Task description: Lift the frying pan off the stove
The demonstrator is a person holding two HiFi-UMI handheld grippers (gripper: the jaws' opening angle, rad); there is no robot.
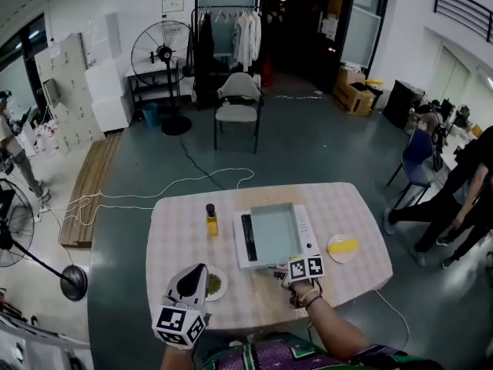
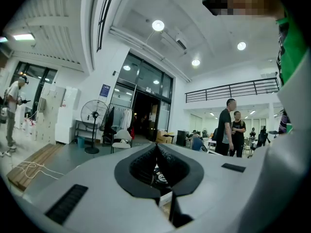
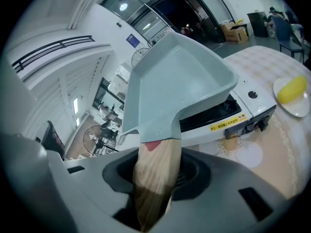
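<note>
Over the checked tabletop (image 1: pixel 354 206) your right claw (image 3: pixel 155 171) gripped the frying pan (image 3: pixel 180 81) by its handle (image 3: pixel 158 152), left claw (image 2: pixel 156 149) closed empty; lift seemed begun, next needing a level raise off the stove (image 3: pixel 252 101).

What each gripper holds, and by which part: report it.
Right gripper is shut on the frying pan by its wooden handle; left gripper holds nothing, jaws together.

Open lab-like hall: hanging white coats (image 1: pixel 245 37), lockers (image 1: pixel 73 91), floor fan (image 1: pixel 162 52), mezzanine railing (image 1: pixel 462 10).
</note>
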